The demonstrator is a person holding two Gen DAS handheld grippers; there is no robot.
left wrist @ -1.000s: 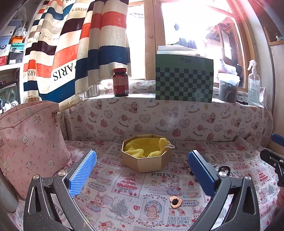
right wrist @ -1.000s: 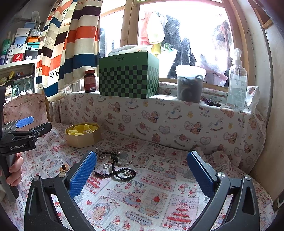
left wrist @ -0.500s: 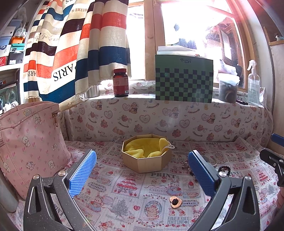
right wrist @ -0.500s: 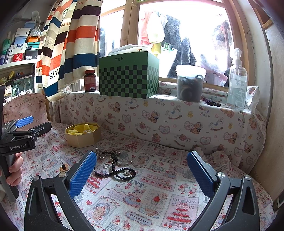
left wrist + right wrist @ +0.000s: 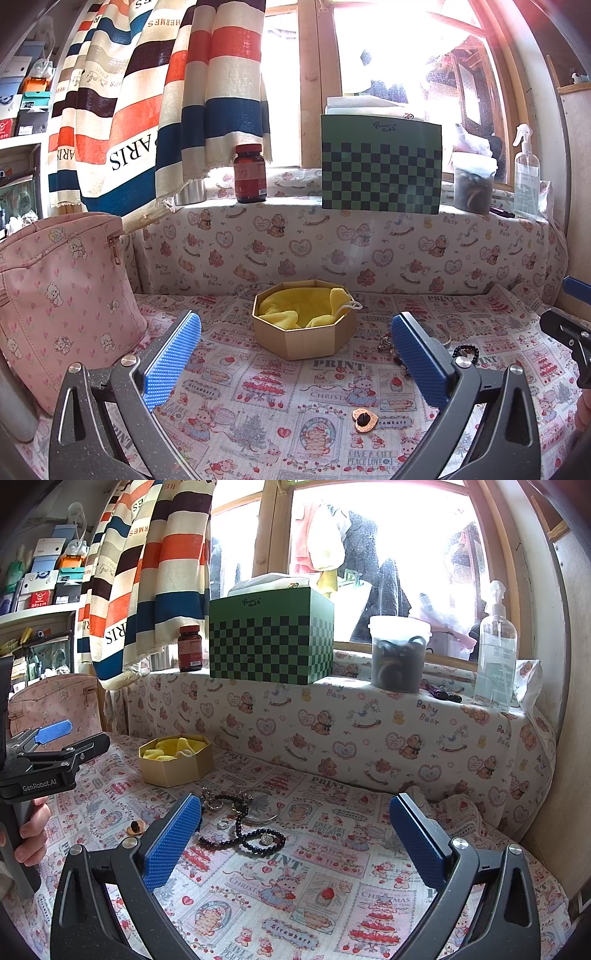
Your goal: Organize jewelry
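Observation:
A gold octagonal box (image 5: 304,334) lined with yellow cloth sits on the printed cloth; it also shows in the right wrist view (image 5: 176,760). A dark bead necklace (image 5: 240,836), a small ring (image 5: 224,823), a silver bangle (image 5: 264,810) and a chain piece (image 5: 210,801) lie to its right. A heart-shaped copper earring (image 5: 364,420) lies in front of the box, also in the right wrist view (image 5: 135,827). My left gripper (image 5: 295,365) is open and empty, facing the box. My right gripper (image 5: 295,845) is open and empty, just short of the necklace.
A pink bear-print bag (image 5: 55,295) stands at the left. On the sill behind stand a green checkered box (image 5: 380,166), a brown pill bottle (image 5: 250,173), a tub (image 5: 399,653) and a spray bottle (image 5: 495,646). A striped curtain (image 5: 147,92) hangs at the left.

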